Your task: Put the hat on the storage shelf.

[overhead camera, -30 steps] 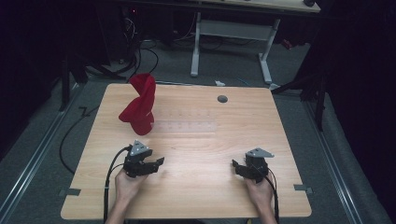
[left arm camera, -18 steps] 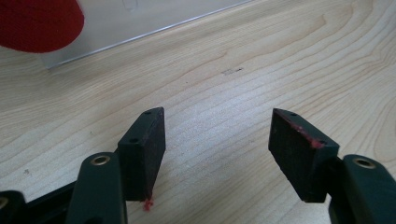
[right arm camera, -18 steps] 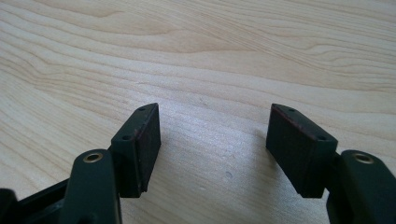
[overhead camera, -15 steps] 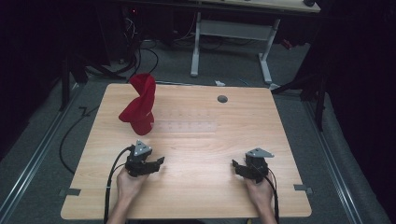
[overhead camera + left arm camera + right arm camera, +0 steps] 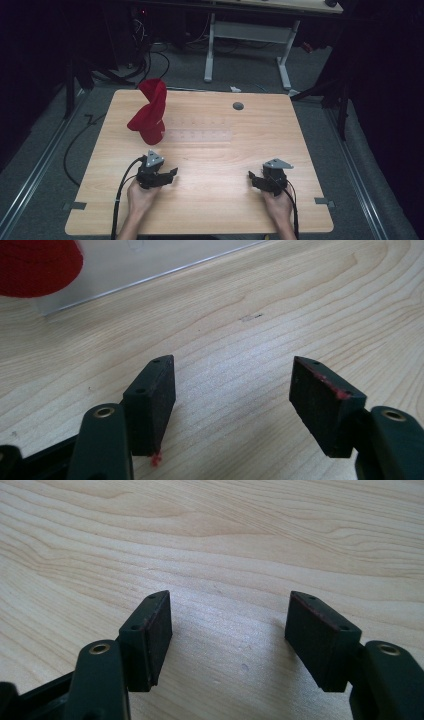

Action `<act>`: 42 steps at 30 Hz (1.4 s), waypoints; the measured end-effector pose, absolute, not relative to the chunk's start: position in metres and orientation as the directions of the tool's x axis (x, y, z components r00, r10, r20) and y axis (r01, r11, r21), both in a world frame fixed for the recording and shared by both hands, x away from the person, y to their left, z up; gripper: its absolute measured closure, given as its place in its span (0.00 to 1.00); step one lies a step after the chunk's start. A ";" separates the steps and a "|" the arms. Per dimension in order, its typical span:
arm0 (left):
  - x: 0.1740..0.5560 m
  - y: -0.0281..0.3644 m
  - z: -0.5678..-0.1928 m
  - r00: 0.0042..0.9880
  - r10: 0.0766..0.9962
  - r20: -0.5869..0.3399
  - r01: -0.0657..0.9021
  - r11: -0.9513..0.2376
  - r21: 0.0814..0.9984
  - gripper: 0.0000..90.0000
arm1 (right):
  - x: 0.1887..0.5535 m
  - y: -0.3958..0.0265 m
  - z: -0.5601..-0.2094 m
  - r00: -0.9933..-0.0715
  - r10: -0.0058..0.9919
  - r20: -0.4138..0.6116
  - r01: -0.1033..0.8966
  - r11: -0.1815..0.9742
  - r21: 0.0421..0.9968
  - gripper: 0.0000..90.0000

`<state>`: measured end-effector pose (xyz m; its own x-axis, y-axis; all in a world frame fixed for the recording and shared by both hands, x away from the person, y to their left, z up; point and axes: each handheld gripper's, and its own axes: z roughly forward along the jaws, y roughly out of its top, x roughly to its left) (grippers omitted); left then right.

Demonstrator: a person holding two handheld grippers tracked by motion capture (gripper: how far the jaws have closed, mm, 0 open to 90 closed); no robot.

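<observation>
on the near half of the table (image 5: 210,150) both hands rest, left gripper (image 5: 161,176) and right gripper (image 5: 260,181) spread wide and holding nothing. nothing looks started; the red cloth (image 5: 148,112) stands twisted upright at the far left, so reaching it seems next. a clear sheet (image 5: 200,129) lies just beside it, a grey cap (image 5: 238,105) farther off.

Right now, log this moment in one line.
left gripper: open, empty | right gripper: open, empty | red cloth: standing far-left on table
</observation>
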<state>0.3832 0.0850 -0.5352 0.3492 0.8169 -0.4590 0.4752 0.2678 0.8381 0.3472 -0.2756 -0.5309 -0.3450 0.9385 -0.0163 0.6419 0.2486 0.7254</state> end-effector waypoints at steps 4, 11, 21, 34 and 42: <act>0.384 0.083 -0.539 0.347 0.826 -0.443 0.478 0.251 0.842 0.38 | 0.347 -0.276 -0.531 -0.345 0.939 -0.017 0.642 0.249 0.725 0.40; 0.383 0.080 -0.543 0.347 0.839 -0.419 0.486 0.221 0.846 0.37 | 0.347 -0.276 -0.531 -0.345 0.938 -0.016 0.642 0.249 0.725 0.40; 0.385 0.079 -0.546 0.342 0.846 -0.410 0.485 0.215 0.848 0.33 | 0.347 -0.276 -0.531 -0.345 0.938 -0.016 0.642 0.249 0.726 0.40; 0.384 0.078 -0.547 0.344 0.850 -0.399 0.485 0.203 0.851 0.29 | 0.347 -0.276 -0.531 -0.346 0.938 -0.016 0.642 0.249 0.726 0.39; 0.384 0.078 -0.547 0.344 0.850 -0.399 0.486 0.203 0.850 0.29 | 0.347 -0.276 -0.531 -0.346 0.938 -0.016 0.642 0.249 0.725 0.39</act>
<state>0.3842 0.0780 -0.5465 0.3436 0.8501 -0.3990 0.4855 0.2029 0.8504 0.3471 -0.2756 -0.5310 -0.3458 0.9382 -0.0160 0.6417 0.2489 0.7255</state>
